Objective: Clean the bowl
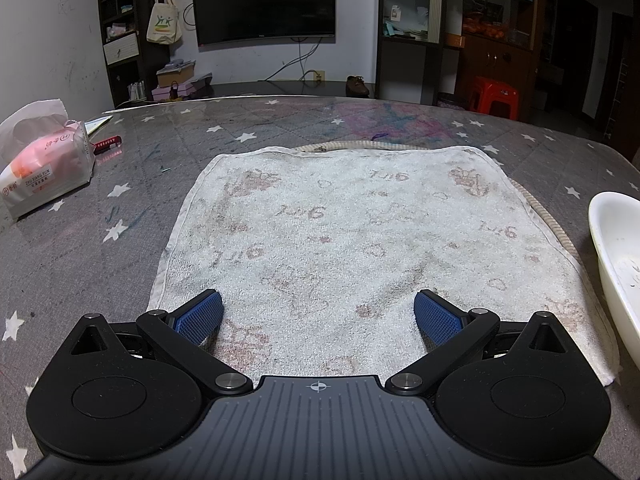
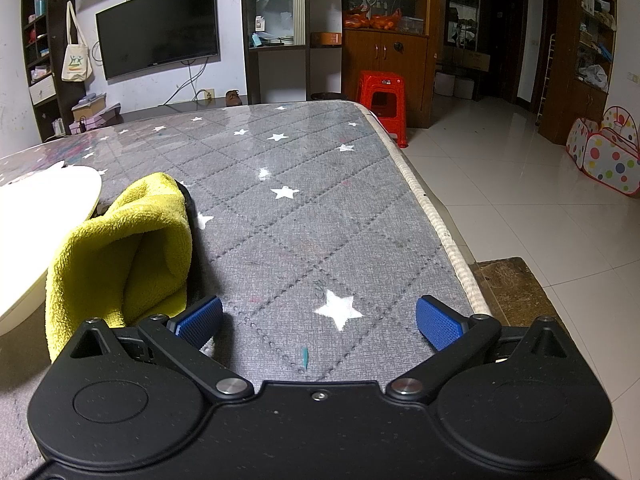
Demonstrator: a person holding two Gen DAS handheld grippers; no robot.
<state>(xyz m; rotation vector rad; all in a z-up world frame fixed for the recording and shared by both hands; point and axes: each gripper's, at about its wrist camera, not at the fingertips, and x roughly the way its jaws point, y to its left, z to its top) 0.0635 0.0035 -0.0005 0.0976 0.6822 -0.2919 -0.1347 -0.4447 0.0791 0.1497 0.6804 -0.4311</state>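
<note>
So both grippers are sitting over a grey quilted table cover with white stars (image 2: 304, 216), and neither one has anything in it. The left gripper (image 1: 318, 314) has its blue ribbed pads (image 1: 200, 314) spread wide, hanging over a worn white terry towel with faded pinkish prints (image 1: 340, 240) that's laid out flat on the table. Nothing sits between the fingers but towel.

The white plastic bowl (image 1: 616, 264) is off at the right edge of the left wrist view, sitting on or just past the right side of that towel; you can only see part of the rim and a bit of the inside, which looks to have some dark specks in it. In the right wrist view the same bowl (image 2: 36, 216) pokes in from the left edge, and a crumpled yellow-green fleece cloth (image 2: 120, 252) is bunched up right against it, maybe tucked partly under the rim, hard to say.

The right gripper (image 2: 320, 318) is spread wide too, holding nothing, over bare table cover with a white star between its fingers. The yellow cloth is just beside its left finger (image 2: 198, 318), can't tell if they actually touch.

Also on the table, far left: a soft pack of tissues in pink and white wrap (image 1: 44, 168). Behind it all there's a dark flat TV on the wall (image 1: 264, 0) and a red plastic stool (image 2: 382, 96) past the table's far corner.
</note>
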